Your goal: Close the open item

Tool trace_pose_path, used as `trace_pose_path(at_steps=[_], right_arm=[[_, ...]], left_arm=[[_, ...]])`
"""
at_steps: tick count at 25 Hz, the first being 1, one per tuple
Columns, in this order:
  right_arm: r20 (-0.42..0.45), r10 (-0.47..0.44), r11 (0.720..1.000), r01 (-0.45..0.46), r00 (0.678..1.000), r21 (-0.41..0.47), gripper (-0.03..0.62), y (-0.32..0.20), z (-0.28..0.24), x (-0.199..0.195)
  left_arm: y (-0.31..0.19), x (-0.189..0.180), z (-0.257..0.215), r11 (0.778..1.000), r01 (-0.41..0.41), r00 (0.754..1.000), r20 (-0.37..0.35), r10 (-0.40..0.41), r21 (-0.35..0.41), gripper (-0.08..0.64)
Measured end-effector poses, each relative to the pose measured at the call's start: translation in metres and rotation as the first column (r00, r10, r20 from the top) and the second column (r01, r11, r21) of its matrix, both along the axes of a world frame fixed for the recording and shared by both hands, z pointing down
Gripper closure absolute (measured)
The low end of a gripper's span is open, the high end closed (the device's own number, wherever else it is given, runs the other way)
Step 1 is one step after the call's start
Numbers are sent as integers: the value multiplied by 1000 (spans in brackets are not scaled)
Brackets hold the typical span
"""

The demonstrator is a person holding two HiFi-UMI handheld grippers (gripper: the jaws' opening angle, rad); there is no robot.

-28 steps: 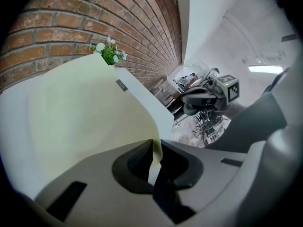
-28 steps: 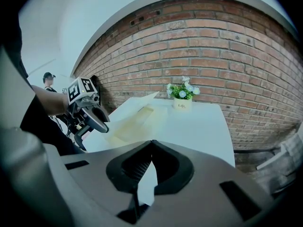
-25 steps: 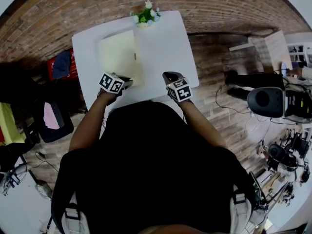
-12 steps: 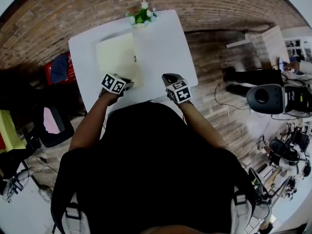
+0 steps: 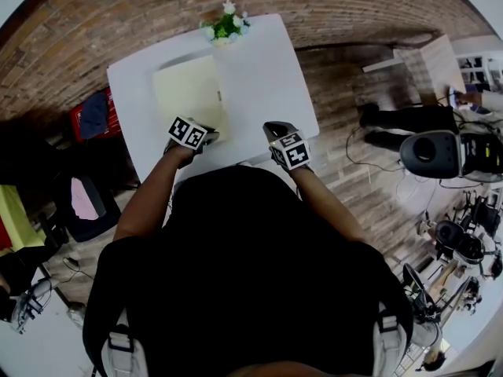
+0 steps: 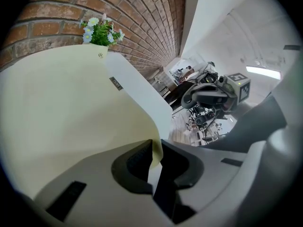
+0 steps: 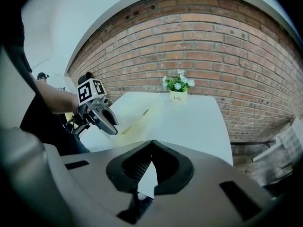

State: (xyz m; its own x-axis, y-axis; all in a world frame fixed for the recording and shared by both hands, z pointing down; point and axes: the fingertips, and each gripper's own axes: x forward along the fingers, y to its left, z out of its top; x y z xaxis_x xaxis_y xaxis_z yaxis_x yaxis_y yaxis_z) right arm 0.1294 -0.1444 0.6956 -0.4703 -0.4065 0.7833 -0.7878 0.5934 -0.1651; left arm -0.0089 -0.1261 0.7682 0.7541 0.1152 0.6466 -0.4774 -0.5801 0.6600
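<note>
The left gripper (image 6: 156, 151) is pinching a raised corner of the pale yellow folder (image 6: 71, 108), which is lying left of centre on the white table (image 5: 267, 77). I'd be swinging that corner over smoothly, releasing only once it's flat. The right gripper (image 7: 151, 148) is hovering closed and empty. The small pot (image 5: 224, 40) is holding flowers (image 5: 228, 23).

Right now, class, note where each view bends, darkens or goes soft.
Head view: fisheye curves the brick wall around the white table; the person's black top is featureless shadow. Left gripper view: the yellow folder looms large, corners black. Right gripper view: wall arches; flower pot sharp, fingers soft.
</note>
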Motion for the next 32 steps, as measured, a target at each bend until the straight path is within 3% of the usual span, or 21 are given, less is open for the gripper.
trace_pose_path(at_steps=[14, 23, 32], right_arm=[[-11, 29, 999, -29, 1000, -21, 571, 8, 7, 9], [-13, 44, 999, -44, 999, -28, 572, 9, 8, 12], [-17, 57, 998, -57, 998, -39, 571, 14, 12, 16]], left_arm=[[-2, 9, 14, 995, -51, 999, 9, 52, -83, 506], [-3, 13, 22, 980, -88, 995, 24, 94, -176, 500], [-2, 16, 28, 970, -111, 992, 37, 122, -217, 494]])
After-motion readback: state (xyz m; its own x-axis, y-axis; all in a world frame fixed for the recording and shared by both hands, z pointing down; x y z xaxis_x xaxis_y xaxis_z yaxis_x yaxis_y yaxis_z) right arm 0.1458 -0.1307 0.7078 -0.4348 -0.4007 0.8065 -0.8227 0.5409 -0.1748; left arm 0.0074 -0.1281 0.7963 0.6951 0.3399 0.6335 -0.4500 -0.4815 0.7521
